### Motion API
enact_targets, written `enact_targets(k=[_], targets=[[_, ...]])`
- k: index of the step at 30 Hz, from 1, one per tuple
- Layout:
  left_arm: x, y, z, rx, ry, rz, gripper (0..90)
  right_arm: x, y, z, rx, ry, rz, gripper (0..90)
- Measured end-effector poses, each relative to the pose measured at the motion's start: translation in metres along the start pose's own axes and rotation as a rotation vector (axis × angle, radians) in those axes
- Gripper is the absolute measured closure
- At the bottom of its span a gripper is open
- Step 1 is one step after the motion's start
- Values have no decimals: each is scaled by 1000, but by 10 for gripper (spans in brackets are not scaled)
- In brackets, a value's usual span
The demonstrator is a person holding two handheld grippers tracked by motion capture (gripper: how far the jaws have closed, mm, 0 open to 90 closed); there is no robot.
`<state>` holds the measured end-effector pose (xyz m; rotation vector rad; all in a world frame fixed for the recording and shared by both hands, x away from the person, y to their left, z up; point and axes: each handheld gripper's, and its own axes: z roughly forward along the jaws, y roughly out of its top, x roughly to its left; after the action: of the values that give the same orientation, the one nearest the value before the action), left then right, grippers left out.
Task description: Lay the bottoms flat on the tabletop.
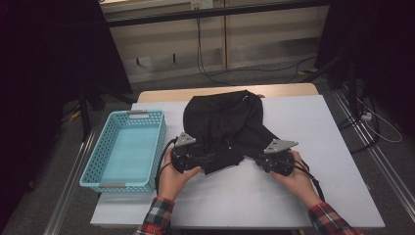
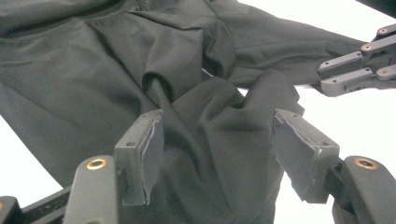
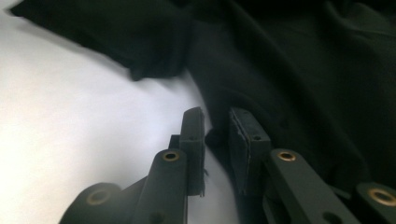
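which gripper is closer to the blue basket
Left. The left gripper sits just right of the blue basket, over the black garment. The right gripper is farther right, at the garment's other side.

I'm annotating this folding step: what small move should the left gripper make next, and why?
Probably close on the fabric. The left gripper has its jaws apart, a raised fold of the black garment between them unpressed, while the right gripper, jaws nearly together, sits at the garment's edge.
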<state>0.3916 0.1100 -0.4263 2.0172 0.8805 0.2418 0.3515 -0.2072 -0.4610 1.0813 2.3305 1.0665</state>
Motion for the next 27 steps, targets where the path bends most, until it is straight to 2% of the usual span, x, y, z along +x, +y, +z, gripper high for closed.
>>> enact_targets(k=[1, 2, 3, 7, 10, 15, 17, 19, 20, 22, 23, 24, 25, 27], targets=[[0, -1, -1, 0, 5, -4, 345, -1, 0, 0, 0, -5, -4, 853], [0, -1, -1, 0, 5, -4, 343, -1, 0, 0, 0, -5, -4, 853], [1, -1, -2, -2, 6, -4, 341, -1, 1, 0, 8, -13, -11, 891], [0, -1, -2, -3, 3, -6, 332, 0, 2, -4, 1, 1, 8, 895], [-1, 0, -2, -6, -4, -10, 325, 4, 7, -22, -48, 33, 17, 895], [-3, 2, -1, -4, -12, -10, 323, 7, 5, -38, -89, 64, 33, 900], [-7, 3, -1, -8, -22, -4, 322, 11, 3, -48, -101, 99, 42, 900], [-8, 3, -1, -3, -23, 1, 321, 13, 3, -51, -103, 100, 37, 900], [-9, 3, 0, -4, -26, 5, 321, 17, 3, -54, -108, 92, 16, 900], [-11, 4, 1, -8, -33, 2, 321, 19, 2, -52, -107, 90, 2, 900], [-11, 4, 1, -6, -33, -1, 319, 20, 1, -47, -91, 99, 6, 863], [-11, 4, 1, -6, -33, -1, 317, 20, 1, -47, -91, 99, 6, 863], [-11, 5, 2, -4, -37, -3, 313, 21, -3, -36, -51, 94, 3, 818], [-11, 5, 2, -3, -37, -2, 307, 22, -5, -31, -34, 99, -3, 806]])
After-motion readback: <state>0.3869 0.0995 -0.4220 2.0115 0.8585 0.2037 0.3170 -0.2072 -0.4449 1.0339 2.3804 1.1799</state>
